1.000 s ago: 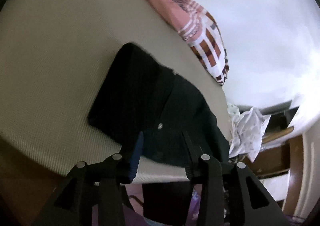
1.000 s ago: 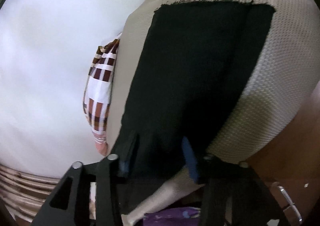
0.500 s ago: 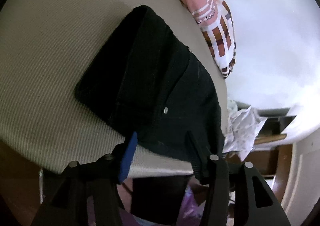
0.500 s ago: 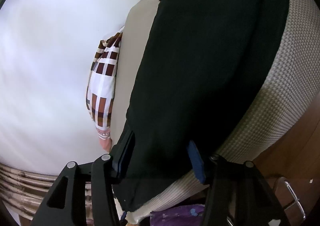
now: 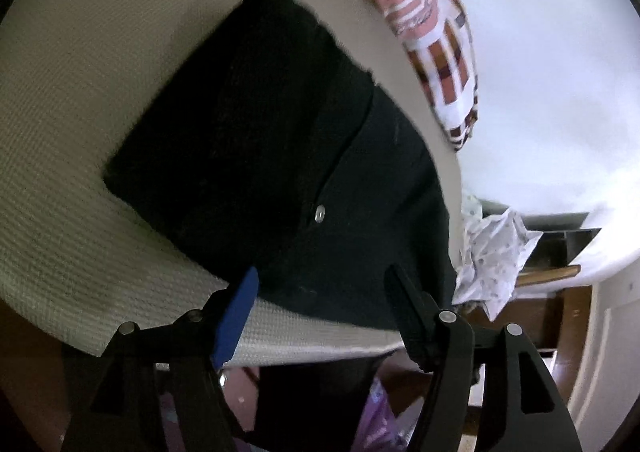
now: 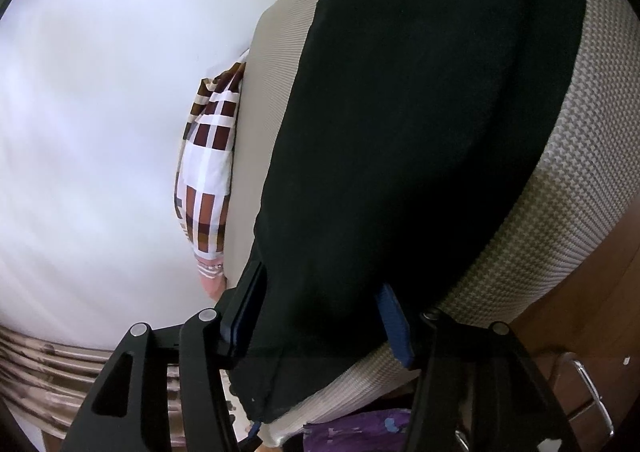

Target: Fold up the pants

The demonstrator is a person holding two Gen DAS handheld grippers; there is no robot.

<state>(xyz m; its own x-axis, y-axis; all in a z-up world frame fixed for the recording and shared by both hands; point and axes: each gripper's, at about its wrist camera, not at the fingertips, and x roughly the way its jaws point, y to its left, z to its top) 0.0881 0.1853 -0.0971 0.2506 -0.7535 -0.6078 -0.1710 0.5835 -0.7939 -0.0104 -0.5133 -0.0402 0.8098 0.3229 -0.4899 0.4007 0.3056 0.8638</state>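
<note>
Since a second ago the left gripper [image 5: 320, 284] has spread its jaws wider and sunk closer to the pants [image 5: 280, 155], which now fill more of its view. The jaws have just been opening; they stand apart over the near edge of the cloth, and their pads press on nothing. The right gripper [image 6: 324, 292] has barely shifted; its jaws have opened a little and straddle the pants [image 6: 420, 131] at the near end, though I cannot tell if the pads touch the cloth. The pants are black, matte and folded into a thick oblong with a small metal button [image 5: 320, 213] and a frayed far hem. They lie on a beige woven cushion [image 5: 80, 111], ribbed like a waffle. A checked brown-and-white cloth [image 6: 208, 171] lies along its far edge.
</note>
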